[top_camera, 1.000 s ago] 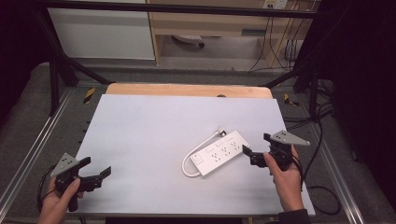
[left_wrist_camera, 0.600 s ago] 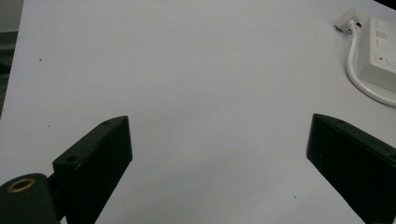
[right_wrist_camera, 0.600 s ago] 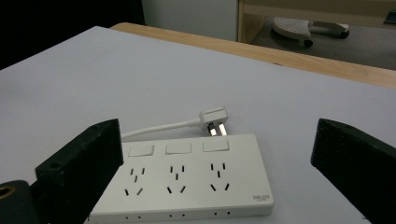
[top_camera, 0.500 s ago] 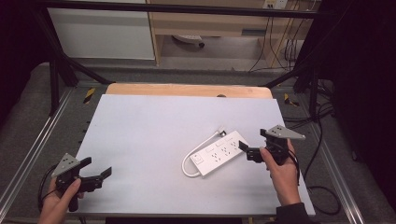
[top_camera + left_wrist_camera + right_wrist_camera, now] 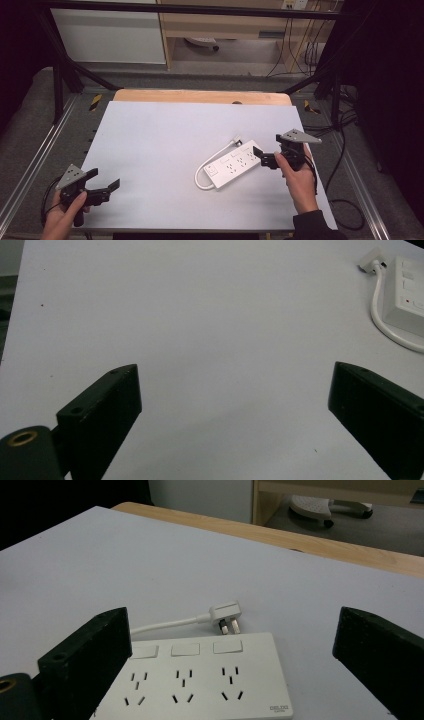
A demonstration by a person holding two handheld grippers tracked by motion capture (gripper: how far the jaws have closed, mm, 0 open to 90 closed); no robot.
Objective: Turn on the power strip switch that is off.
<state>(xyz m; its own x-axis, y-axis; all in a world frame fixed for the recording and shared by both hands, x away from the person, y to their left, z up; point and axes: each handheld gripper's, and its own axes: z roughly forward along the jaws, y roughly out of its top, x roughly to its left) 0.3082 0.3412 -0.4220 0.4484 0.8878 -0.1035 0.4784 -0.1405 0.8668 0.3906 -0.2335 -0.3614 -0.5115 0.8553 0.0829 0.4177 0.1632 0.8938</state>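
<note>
On the right half of the pale table (image 5: 160,140), a white power strip (image 5: 235,163) lies untouched with its plug (image 5: 226,615) just behind it, the right gripper (image 5: 264,157) poised wide-jawed at its end and the left gripper (image 5: 102,186), jaws equally spread, idle well apart.

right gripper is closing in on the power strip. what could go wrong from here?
1. The right gripper is open at the end of the power strip; the wide, flat body may slip or pivot if pinched at that end.
2. Its cord loops loose to the plug, so lifting could drag or swing it.
</note>
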